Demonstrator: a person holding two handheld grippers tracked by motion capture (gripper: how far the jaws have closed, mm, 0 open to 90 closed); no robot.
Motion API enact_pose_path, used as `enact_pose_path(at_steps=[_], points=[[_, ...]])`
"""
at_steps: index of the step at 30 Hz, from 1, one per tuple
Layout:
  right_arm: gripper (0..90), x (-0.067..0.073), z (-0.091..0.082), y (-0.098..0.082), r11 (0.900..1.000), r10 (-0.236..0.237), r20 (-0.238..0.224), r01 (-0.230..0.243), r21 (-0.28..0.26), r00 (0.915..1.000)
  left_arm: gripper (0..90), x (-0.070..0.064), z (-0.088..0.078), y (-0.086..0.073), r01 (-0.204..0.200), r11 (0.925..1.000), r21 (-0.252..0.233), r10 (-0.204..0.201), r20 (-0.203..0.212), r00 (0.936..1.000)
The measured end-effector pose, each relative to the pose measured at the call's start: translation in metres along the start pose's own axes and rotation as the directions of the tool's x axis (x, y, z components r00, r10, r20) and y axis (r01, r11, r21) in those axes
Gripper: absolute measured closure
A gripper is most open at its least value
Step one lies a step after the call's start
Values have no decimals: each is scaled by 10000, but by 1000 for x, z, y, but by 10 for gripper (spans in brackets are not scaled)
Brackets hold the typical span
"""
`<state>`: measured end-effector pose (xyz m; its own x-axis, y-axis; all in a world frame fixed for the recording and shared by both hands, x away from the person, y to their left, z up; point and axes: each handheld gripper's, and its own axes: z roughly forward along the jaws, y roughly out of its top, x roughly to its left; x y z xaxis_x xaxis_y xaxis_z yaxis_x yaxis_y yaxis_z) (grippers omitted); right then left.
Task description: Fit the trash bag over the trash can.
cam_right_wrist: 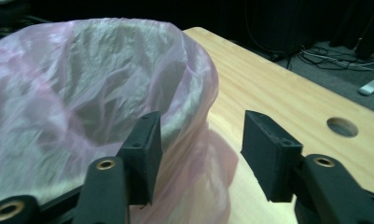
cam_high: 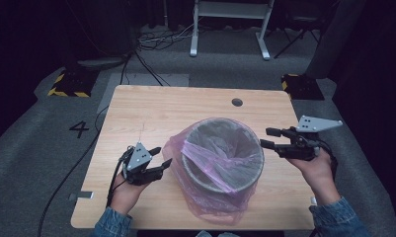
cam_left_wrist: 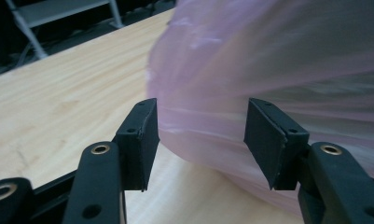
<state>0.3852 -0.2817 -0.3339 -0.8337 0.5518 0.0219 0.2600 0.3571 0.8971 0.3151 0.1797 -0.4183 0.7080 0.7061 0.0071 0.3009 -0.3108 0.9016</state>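
Left gripper (cam_high: pixel 162 155) sits by the bin's left flank, jaws parted about halfway, nothing between the pads; its own view shows the pink bag (cam_left_wrist: pixel 268 84) just ahead of the open jaws, not pinched. The bin (cam_high: pixel 224 155) stands mid-table on the wooden table (cam_high: pixel 151 108), bag lining it, film folded over the rim and skirt draped down the outside to the tabletop. Right gripper (cam_high: pixel 268 138) is at the bin's right, raised near rim level, jaws likewise spread and empty; the right gripper view has the bag's rim fold (cam_right_wrist: pixel 194 79) just beyond the left pad. Judgement: liner is seated, both grippers are off it, step in hand is tidying the overhang. To do it well: take only a single layer of film near the rim, pinch lightly, pull down and outward evenly on both sides so the fold stays put. Don't snag the inner liner or tip the bin. Watch the loose skirt bunched at the near side (cam_high: pixel 215 207).
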Motion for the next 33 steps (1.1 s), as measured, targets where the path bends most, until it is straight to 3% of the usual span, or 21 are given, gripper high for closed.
enact_pose_path(at_steps=[3, 4, 7, 9, 11, 14, 17, 19, 20, 22, 26, 28, 30, 33], points=[[469, -5, 11, 8, 9999, -140, 646, 134, 107, 9978, 428, -9, -6, -6, -329, 9995, -15, 329, -89, 9994], [468, -8, 15, 10, 9999, -93, 735, 88, 60, 9972, 420, -12, -8, -7, -359, 9993, -35, 360, 108, 9993], [457, -17, 22, 17, 9981, 501, 74, -498, -359, 9987, 410, -23, -11, -9, -347, 9992, -196, 363, 892, 9954], [456, -16, 27, 21, 9971, 548, -417, -568, -499, 9976, 405, -32, -9, -9, -300, 9991, -301, 344, 1586, 9868], [466, -11, 36, 25, 9987, 355, -532, -373, -333, 9980, 399, -42, -4, -9, -381, 9987, -350, 442, 1926, 9803], [647, -4, 49, 29, 9997, 100, -802, -81, 240, 9967, 400, -55, 8, -10, -888, 9959, -176, 905, 1799, 9795], [798, -2, 53, 29, 9989, -67, -412, 85, 456, 9991, 409, -62, 17, -10, -821, 9966, -68, 815, 2277, 9703], [834, -3, 49, 28, 9997, -30, -386, 39, 233, 9993, 443, -67, 20, -8, -1121, 9937, 3, 1094, 2149, 9705], [899, -3, 46, 28, 10000, 3, -317, 0, 87, 9995, 494, -68, 21, -7, -1201, 9927, 84, 1157, 2088, 9711], [899, -4, 41, 29, 10000, -59, -8, 59, 78, 10000, 667, -67, 22, -6, -1240, 9922, 84, 1186, 2343, 9649], [899, -10, 39, 22, 9993, -21, 272, 11, 387, 9996, 889, -65, 25, -5, -1395, 9899, 252, 1299, 2315, 9641], [899, -18, 41, 15, 9976, 211, 428, -239, 650, 9989, 897, -63, 27, -5, -1461, 9888, 301, 1361, 2185, 9663], [899, -27, 46, 3, 9927, 721, 261, -743, 955, 9971, 899, -61, 31, -6, -1576, 9863, 485, 1452, 1973, 9695], [899, -31, 57, -18, 9810, 1152, -40, -1131, 1578, 9933, 899, -52, 40, -10, -1534, 9844, 865, 1375, 1661, 9765]])
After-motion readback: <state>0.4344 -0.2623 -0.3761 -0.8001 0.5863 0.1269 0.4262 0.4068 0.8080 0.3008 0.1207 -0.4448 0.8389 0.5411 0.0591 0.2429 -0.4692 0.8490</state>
